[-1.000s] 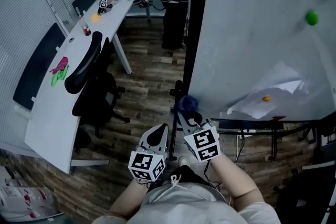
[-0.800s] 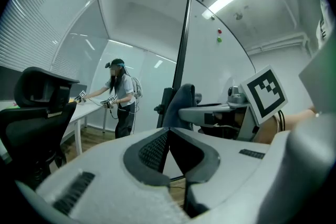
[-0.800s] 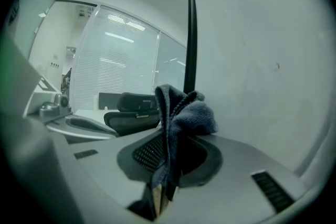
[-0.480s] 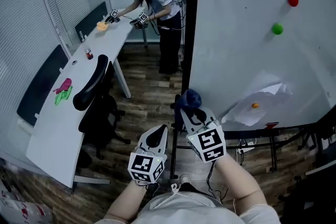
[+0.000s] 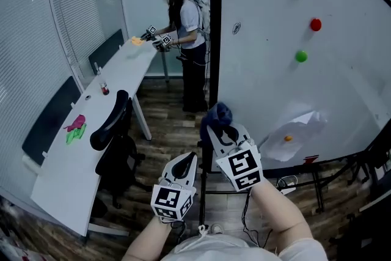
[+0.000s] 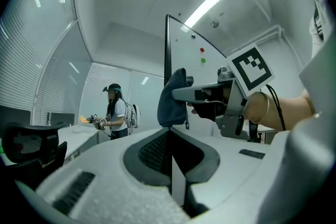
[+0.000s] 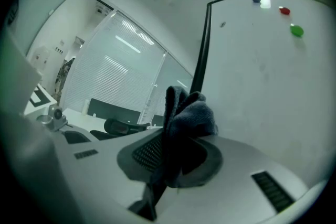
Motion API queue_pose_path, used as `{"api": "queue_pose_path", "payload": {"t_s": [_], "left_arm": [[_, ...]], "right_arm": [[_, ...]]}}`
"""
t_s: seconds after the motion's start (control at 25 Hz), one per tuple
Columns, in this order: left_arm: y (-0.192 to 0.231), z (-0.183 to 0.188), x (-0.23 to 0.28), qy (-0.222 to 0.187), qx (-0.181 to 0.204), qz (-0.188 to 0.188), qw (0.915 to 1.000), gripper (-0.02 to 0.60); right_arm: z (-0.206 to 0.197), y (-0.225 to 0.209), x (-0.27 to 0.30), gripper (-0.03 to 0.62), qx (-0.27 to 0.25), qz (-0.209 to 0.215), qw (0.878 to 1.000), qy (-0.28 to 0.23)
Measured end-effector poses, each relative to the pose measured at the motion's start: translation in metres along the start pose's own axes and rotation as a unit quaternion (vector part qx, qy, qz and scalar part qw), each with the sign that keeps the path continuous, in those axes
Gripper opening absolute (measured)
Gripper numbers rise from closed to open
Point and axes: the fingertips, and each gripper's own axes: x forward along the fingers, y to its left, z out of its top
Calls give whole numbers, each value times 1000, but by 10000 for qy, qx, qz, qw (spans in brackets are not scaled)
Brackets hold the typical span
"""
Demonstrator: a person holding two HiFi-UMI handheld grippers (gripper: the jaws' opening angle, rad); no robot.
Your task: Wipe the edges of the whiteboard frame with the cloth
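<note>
Table [image 5: 58,156] runs along the far left with a black chair [image 5: 110,125] beside it, and another person [image 5: 183,27] is busy at its far end. Left gripper [image 5: 188,159] is down low, fingers pressed together with nothing in them. Right gripper [image 5: 217,130] is just beside it, fingers clamped on the dark blue cloth [image 5: 218,113], which is right up by the black frame [image 5: 214,40] on the whiteboard's [image 5: 275,88] left edge. Can't tell if it's touching. Blue, red and green magnets [image 5: 315,24] are stuck further right.
</note>
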Motion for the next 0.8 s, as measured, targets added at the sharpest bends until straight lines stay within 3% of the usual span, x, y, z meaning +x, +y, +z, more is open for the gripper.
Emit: {"api": "queue_pose_path", "payload": {"t_s": [0.28,0.8], "left_arm": [[3,25,3,-253,107,-12,9996,18],[2,61,9,-465,244,-31,9986,18]], "right_arm": [[63,-15,3,66,-471,-144,9982,-355],[152,-41,5,67,-874,-461,9926,-710]]}}
